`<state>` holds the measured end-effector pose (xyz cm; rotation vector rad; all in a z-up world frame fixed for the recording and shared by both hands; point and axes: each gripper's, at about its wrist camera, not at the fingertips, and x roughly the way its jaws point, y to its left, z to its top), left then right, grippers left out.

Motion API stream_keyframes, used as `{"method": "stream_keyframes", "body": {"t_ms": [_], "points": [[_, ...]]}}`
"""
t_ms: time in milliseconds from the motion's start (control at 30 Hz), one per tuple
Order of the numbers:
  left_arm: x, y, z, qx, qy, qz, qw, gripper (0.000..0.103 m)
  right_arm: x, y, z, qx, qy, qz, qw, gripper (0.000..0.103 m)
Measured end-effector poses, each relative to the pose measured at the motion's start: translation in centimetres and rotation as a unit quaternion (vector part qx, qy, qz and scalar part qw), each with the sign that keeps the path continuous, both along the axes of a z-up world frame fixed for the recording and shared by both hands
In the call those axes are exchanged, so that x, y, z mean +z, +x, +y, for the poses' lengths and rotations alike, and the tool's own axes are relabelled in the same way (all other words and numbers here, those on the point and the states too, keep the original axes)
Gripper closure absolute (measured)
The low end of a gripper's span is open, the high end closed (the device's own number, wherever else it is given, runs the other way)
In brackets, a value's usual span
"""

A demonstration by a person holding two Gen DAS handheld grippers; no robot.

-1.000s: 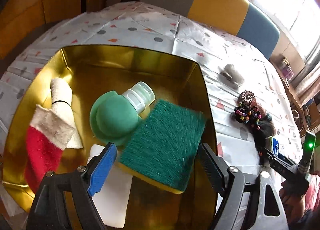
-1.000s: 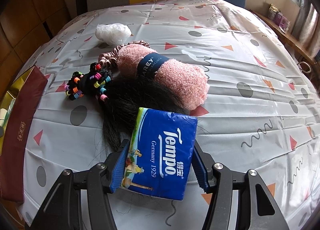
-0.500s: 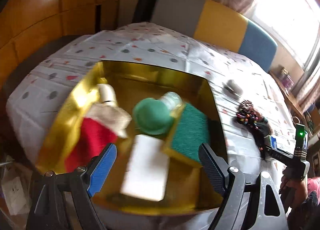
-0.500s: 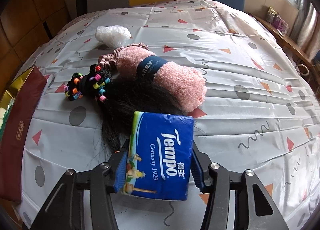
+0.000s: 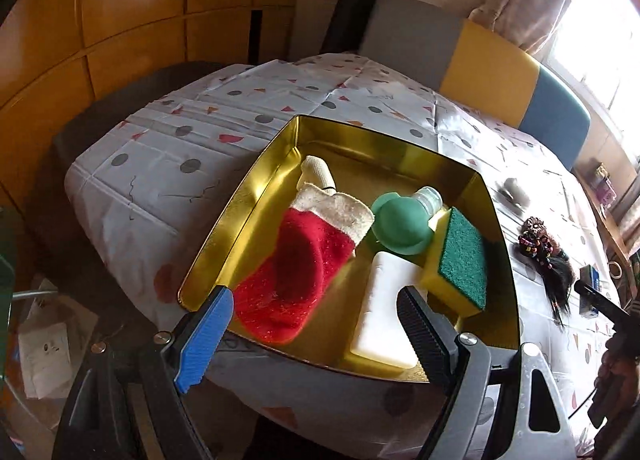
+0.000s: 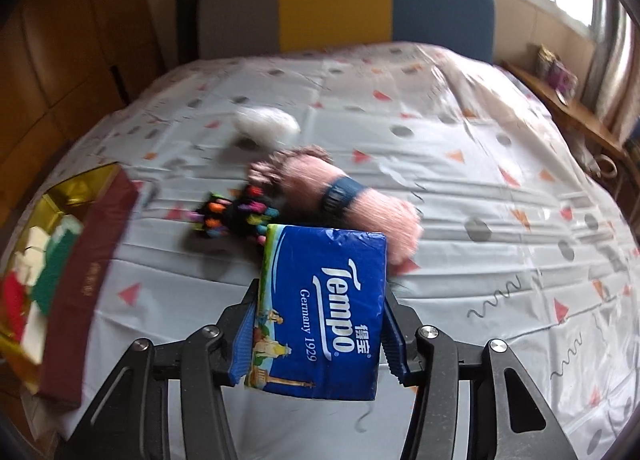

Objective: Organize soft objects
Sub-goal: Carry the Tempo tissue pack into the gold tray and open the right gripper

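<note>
My right gripper (image 6: pixel 320 324) is shut on a blue Tempo tissue pack (image 6: pixel 320 308) and holds it above the table. Behind it lie a pink fluffy roll (image 6: pixel 360 200), a black hairpiece with coloured beads (image 6: pixel 232 216) and a white plastic wad (image 6: pixel 266 122). My left gripper (image 5: pixel 316 312) is open and empty, above the near edge of a gold tin (image 5: pixel 256 196). The tin holds a red Christmas stocking (image 5: pixel 296 272), a green bottle (image 5: pixel 400 226), a green-and-yellow sponge (image 5: pixel 460 264) and a white block (image 5: pixel 386 308). The tin also shows in the right wrist view (image 6: pixel 80 188).
A patterned white cloth (image 6: pixel 480 200) covers the table. A grey, yellow and blue chair back (image 6: pixel 360 8) stands at the far edge. Wooden panels (image 5: pixel 120 20) are at the left. Floor clutter (image 5: pixel 44 340) lies below the table's near left corner.
My left gripper has pulled back and up from the tin, leaving the sponge inside. My right gripper has lifted the tissue pack off the table.
</note>
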<state>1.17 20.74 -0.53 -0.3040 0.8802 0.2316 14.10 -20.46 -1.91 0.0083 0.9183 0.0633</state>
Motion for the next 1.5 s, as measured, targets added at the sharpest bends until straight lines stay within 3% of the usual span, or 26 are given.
{"method": "stream_keyframes", "body": {"t_ms": [233,400,600,733,1133,1300,1500], "points": [[0.0,-0.1,0.5,0.016,0.005,0.002,0.9999,0.018,3.3,-2.4,7.3,0.100,0.019,-0.028,0.994,0.050],[0.1,-0.5,0.8,0.022,0.008,0.005,0.9997,0.018,5.1,-3.8,14.4,0.188,0.043,-0.030,0.981,0.050],[0.4,-1.0,1.2,0.029,0.017,0.003,0.9994,0.018,4.5,-4.4,21.6,0.269,0.071,0.000,0.960,0.050],[0.4,-1.2,1.5,0.034,0.025,0.004,0.9991,0.018,3.3,-3.9,25.1,0.295,0.077,0.026,0.952,0.050],[0.4,-1.4,2.4,0.045,0.040,0.009,0.9981,0.018,-1.0,1.9,30.3,0.256,0.040,0.083,0.962,0.047],[0.1,-1.4,2.7,0.049,0.037,0.013,0.9981,0.018,-1.1,2.9,30.8,0.254,0.033,0.075,0.964,0.046],[0.1,-1.4,2.6,0.047,0.036,0.012,0.9982,0.018,-0.2,2.9,29.7,0.242,0.047,0.064,0.967,0.034]]}}
